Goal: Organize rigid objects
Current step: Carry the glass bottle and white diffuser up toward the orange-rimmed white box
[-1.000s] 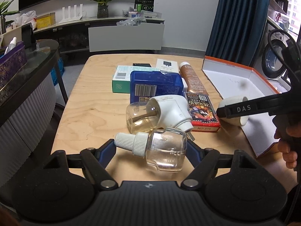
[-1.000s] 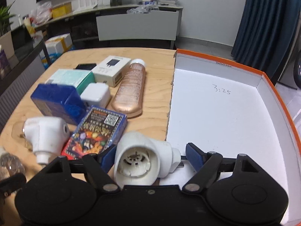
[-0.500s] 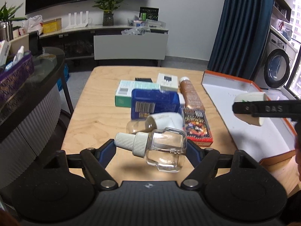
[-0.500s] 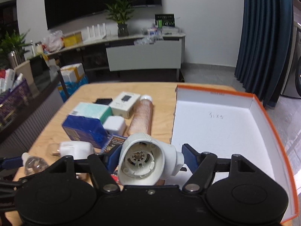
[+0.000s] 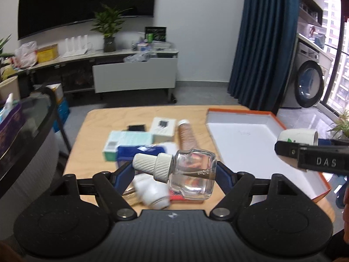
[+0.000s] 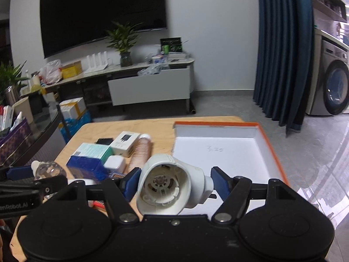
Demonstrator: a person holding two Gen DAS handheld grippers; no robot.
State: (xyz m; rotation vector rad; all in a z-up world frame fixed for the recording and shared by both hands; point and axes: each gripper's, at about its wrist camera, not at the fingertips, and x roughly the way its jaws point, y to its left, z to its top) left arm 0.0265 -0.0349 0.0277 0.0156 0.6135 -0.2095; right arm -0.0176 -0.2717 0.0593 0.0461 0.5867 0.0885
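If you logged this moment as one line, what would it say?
left gripper: holds glass bottle | right gripper: holds white plug-in unit | both aloft

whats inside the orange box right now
The orange box shows a bare white floor with a small handwritten mark and no objects. Its near corner is covered by the right tool and the white plug-in housing it grips, so that part cannot be seen.

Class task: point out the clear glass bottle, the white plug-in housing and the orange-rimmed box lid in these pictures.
clear glass bottle (image 5: 192, 172): left wrist view, on its glass body.
white plug-in housing (image 6: 172, 185): right wrist view, on its open front.
orange-rimmed box lid (image 6: 265, 140): right wrist view, on its right rim.
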